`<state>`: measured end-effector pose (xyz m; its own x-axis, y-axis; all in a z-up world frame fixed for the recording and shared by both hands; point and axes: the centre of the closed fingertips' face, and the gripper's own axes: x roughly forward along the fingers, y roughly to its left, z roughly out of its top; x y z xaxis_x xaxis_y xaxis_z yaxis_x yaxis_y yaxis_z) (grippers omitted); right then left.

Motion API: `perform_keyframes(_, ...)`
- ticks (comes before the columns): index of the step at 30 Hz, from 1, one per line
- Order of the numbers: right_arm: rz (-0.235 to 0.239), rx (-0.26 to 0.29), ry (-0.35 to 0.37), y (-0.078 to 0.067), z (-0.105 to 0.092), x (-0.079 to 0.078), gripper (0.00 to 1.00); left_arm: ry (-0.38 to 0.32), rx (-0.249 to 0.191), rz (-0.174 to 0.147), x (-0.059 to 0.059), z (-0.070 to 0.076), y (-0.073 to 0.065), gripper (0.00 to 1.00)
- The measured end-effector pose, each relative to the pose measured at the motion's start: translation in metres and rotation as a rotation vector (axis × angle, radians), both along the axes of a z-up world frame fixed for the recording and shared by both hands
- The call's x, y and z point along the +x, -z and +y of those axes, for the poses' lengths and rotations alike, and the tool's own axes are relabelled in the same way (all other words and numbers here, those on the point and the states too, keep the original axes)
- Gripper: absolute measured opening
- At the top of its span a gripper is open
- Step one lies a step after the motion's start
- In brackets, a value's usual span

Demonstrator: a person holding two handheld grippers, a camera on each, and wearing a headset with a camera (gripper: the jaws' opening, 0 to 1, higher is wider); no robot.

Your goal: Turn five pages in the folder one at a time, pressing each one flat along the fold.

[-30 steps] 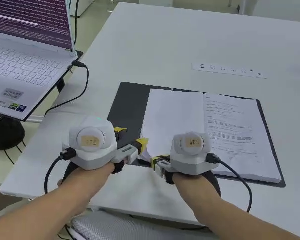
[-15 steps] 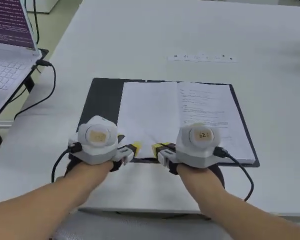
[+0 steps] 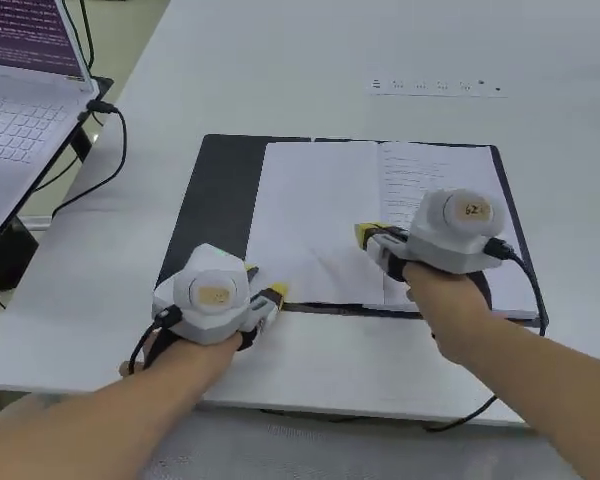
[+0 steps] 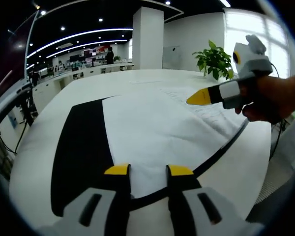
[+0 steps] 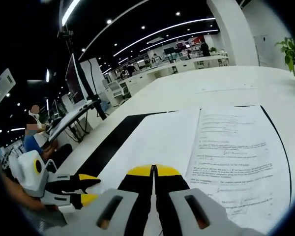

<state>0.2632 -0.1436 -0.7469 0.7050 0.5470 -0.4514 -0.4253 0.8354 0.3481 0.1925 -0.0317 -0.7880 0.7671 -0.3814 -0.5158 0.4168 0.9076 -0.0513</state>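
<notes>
Folder [image 3: 218, 200]: open flat on table [image 3: 280, 70], ahead of both tongs. Left gripper [image 4: 148, 170]: jaws spread, at folder's near edge (blank page [image 3: 310, 210] just beyond). Right gripper [image 5: 153, 171]: jaws pressed together, above the fold.

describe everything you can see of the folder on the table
The folder lies open and flat on the white table. Its black cover shows as a wide band on the left and a thin border elsewhere. A blank white sheet lies left of the fold and a printed sheet right of it. The right hand-held gripper, jaws shut, is over the sheets near the fold; contact is unclear. The left hand-held gripper, jaws open, sits at the near edge.
</notes>
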Motion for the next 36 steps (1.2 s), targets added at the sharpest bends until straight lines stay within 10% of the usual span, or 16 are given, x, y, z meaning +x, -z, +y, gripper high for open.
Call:
perform_keyframes(9, -0.029, -0.01, 0.027, 0.011, -0.009, 0.05, 0.0, 0.0, 0.003, -0.015, 0.003, 0.0, 0.001, 0.28)
perform_keyframes(36, -0.042, 0.01, 0.137, 0.018, -0.021, 0.129, 0.0, 0.0, -0.004, -0.025, 0.004, -0.001, 0.002, 0.28)
